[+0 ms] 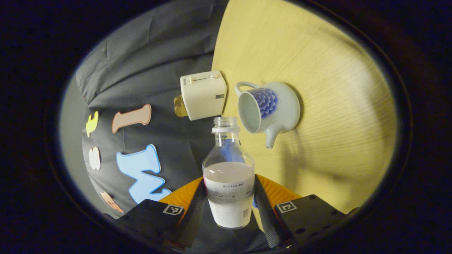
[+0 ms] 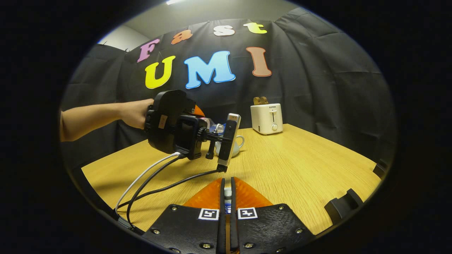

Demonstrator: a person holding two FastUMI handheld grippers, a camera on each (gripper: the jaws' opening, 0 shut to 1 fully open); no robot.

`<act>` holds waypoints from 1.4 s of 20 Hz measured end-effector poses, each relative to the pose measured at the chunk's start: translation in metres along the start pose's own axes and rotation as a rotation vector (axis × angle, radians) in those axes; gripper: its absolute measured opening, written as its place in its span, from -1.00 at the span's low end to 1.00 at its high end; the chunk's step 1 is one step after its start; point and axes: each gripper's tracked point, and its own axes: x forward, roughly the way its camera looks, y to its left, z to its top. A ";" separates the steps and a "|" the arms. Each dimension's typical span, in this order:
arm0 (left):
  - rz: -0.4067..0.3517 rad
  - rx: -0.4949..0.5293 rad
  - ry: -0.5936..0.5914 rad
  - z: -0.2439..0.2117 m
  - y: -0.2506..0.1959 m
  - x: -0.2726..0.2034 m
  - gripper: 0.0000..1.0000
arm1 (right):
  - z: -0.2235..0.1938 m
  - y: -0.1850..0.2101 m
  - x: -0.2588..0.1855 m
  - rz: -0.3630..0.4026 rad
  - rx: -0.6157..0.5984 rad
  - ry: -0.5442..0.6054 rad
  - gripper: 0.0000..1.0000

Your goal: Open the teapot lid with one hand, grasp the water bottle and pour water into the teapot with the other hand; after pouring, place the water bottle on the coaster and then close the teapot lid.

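Gripper (image 1: 229, 208) around tilted bottle (image 1: 229, 176)

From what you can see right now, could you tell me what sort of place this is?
Probably a staged recording booth set up like a kitchen corner: a wooden table backed by a black cloth wall, with a toaster and a teapot standing on it, and a person's hand holding a gripper rig.

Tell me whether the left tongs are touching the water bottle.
Touching. The left gripper view shows the left tongs pressing both sides of the water bottle, held off the table.
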 end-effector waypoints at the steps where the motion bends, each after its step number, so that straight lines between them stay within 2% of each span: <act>1: -0.007 -0.088 -0.017 -0.003 -0.006 0.000 0.75 | 0.003 -0.001 0.001 -0.001 -0.006 -0.008 -0.90; 6: 0.040 -0.504 -0.037 -0.039 -0.011 -0.012 0.75 | 0.010 0.001 0.012 0.007 -0.019 -0.006 -0.90; 8: 0.053 -0.703 -0.046 -0.052 -0.011 -0.014 0.75 | 0.002 0.013 0.017 0.048 0.009 0.028 -0.90; 10: 0.074 -0.853 -0.053 -0.060 -0.007 -0.009 0.75 | 0.006 0.024 0.017 0.079 0.044 0.045 -0.90; 14: 0.133 -1.082 -0.062 -0.071 0.002 0.000 0.74 | 0.033 0.040 0.019 0.093 0.015 -0.001 -0.91; 19: 0.219 -1.312 -0.077 -0.095 0.008 0.010 0.75 | 0.059 0.048 0.042 0.089 -0.038 -0.067 -0.90; 23: 0.228 -1.584 -0.145 -0.117 0.024 0.011 0.73 | 0.065 0.053 0.057 0.093 -0.059 -0.079 -0.90; 25: 0.254 -1.662 -0.146 -0.140 0.029 0.024 0.73 | 0.067 0.054 0.062 0.097 -0.061 -0.080 -0.89; 28: 0.280 -1.722 -0.151 -0.164 0.032 0.046 0.72 | 0.067 0.052 0.070 0.097 -0.061 -0.075 -0.89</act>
